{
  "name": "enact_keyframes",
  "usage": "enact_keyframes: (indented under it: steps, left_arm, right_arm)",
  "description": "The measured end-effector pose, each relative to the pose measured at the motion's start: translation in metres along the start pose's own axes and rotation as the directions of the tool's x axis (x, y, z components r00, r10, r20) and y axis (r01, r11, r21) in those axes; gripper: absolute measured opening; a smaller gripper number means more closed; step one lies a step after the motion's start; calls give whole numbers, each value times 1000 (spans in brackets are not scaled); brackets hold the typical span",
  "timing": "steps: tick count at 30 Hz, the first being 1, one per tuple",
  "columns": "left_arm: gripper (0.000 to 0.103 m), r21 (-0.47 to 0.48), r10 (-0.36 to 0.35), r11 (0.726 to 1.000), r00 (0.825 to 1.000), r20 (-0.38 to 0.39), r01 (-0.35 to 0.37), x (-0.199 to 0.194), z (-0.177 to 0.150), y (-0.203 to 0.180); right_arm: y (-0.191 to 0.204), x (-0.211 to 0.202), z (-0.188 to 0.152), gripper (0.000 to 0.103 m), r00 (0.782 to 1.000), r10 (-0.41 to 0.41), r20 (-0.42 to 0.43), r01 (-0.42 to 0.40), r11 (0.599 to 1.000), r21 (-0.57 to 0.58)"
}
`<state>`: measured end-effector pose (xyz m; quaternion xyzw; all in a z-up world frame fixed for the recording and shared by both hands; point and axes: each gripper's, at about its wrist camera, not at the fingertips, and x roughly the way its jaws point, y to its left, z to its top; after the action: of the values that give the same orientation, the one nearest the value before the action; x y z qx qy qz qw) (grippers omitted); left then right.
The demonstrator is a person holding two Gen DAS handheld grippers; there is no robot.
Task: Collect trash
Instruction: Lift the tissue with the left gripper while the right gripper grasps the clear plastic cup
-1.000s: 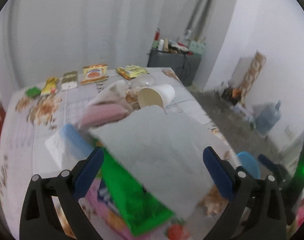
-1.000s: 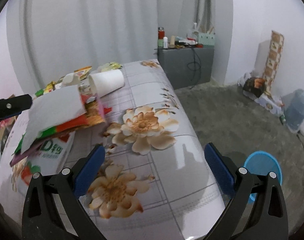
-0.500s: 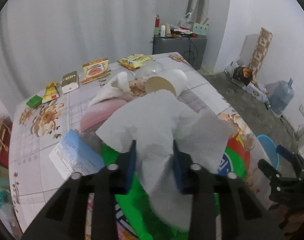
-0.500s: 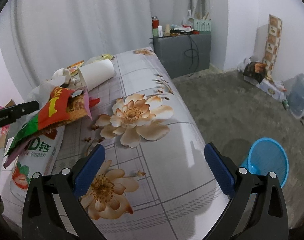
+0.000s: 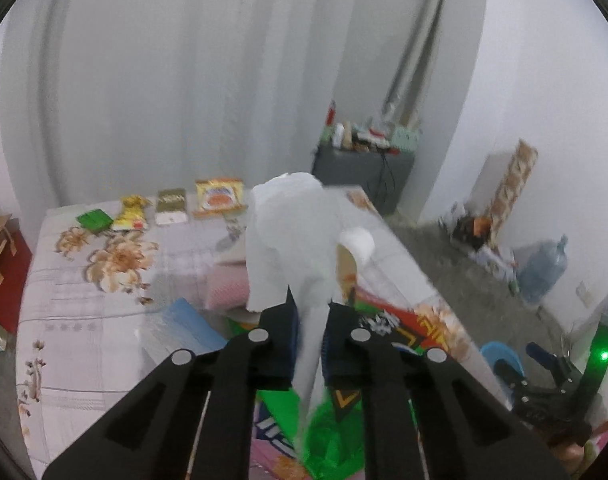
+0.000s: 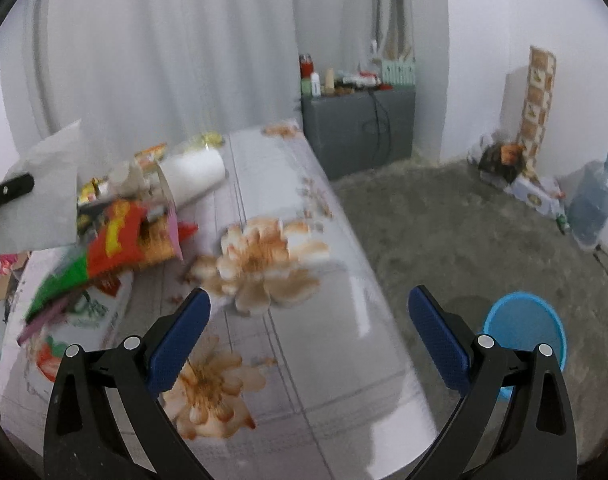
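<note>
White tissue (image 5: pixel 292 236) pinched in left gripper (image 5: pixel 308 344), wrapper print unreadable

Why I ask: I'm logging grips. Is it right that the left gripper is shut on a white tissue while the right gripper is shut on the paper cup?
Not quite. The right gripper is open and empty, as the right wrist view shows; the paper cup lies on the table. The left gripper is indeed shut on the white tissue.
</note>
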<state>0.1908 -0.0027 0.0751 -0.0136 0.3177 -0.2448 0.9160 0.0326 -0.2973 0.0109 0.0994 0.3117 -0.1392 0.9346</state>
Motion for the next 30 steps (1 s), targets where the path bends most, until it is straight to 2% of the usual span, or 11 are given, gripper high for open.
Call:
enact_keyframes:
  steps: [2, 5, 8, 11, 14, 15, 17, 24, 25, 27, 30]
  left_arm:
    - [8, -29, 11, 1000, 999, 32, -10, -9, 2, 8]
    - [8, -63, 38, 997, 997, 60, -35, -17, 3, 20]
    - [8, -98, 58, 994, 996, 71, -51, -22, 2, 31]
    - [8, -129, 67, 990, 995, 74, -57, -24, -2, 41]
    - [8, -149, 73, 987, 995, 72, -61, -24, -5, 49]
    - [8, -154, 74, 986, 995, 71, -62, -24, -6, 51]
    - [8, -164, 76, 984, 995, 70, -64, -23, -8, 56]
    - [8, -189, 83, 979, 995, 61, -70, -19, -10, 66]
    - [8, -189, 83, 979, 995, 60, -71, -19, -10, 66]
    - [8, -188, 83, 980, 995, 57, -71, -18, -9, 66]
    - [8, -185, 82, 980, 995, 59, -69, -20, -9, 64]
  right_arm:
    - [0, -2, 25, 95, 998, 51, 39, -51, 999, -9]
    - [5, 9, 67, 95, 987, 155, 48, -155, 988, -6]
    - [24, 44, 116, 95, 952, 304, -25, -304, 953, 3]
    - [57, 103, 158, 95, 911, 381, -156, -387, 922, -10]
    - [96, 165, 181, 95, 873, 380, -304, -415, 908, -56]
    - [106, 178, 184, 95, 870, 363, -335, -409, 909, -78]
    - [129, 206, 187, 95, 880, 290, -377, -371, 914, -164]
    - [158, 273, 173, 93, 853, 170, -493, -320, 917, -237]
    - [159, 279, 172, 89, 846, 164, -508, -317, 920, -231]
    - [157, 287, 169, 82, 816, 173, -552, -329, 923, -198]
    - [153, 289, 167, 71, 791, 211, -574, -357, 921, -153]
